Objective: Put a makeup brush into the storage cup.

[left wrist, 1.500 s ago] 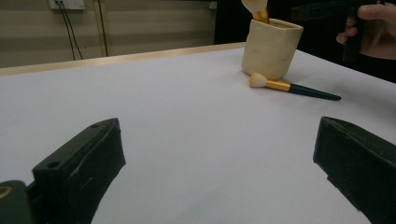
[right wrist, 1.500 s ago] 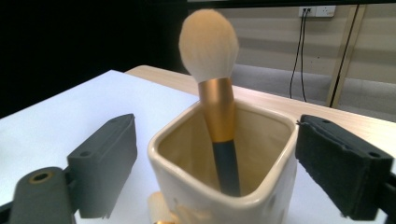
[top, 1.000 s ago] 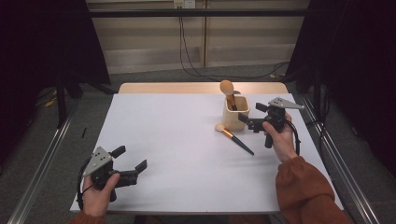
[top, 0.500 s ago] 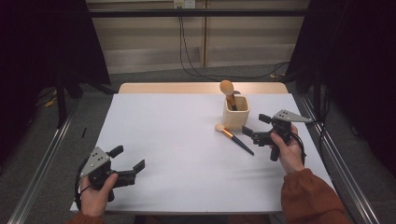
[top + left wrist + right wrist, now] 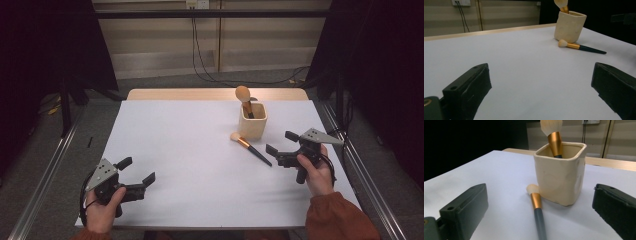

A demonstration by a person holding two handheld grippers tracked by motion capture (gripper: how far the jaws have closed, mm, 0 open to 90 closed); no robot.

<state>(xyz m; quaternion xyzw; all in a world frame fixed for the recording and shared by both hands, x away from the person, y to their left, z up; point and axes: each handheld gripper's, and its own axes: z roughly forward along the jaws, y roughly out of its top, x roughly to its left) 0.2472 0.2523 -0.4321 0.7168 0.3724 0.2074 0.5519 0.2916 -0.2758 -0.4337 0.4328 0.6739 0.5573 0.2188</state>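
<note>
High view: the bench [image 5: 200, 150] spans mid-frame. Right of centre stands the cup [image 5: 253, 121] with one brush [image 5: 244, 98] upright in it. A second brush [image 5: 250, 147] lies just below the cup, touching it. Left tongs [image 5: 136, 172], lower left, and right tongs [image 5: 281, 143], at right, are both released, empty. Seemingly half done: one brush left to stow.

Setting: lab-style recording bay. White table [image 5: 190, 165] as landmark; black curtains [image 5: 45, 45] to both sides of it, metal floor rails [image 5: 45, 165] alongside, wall outlet [image 5: 196, 4] with hanging cables [image 5: 200, 50] behind it.
</note>
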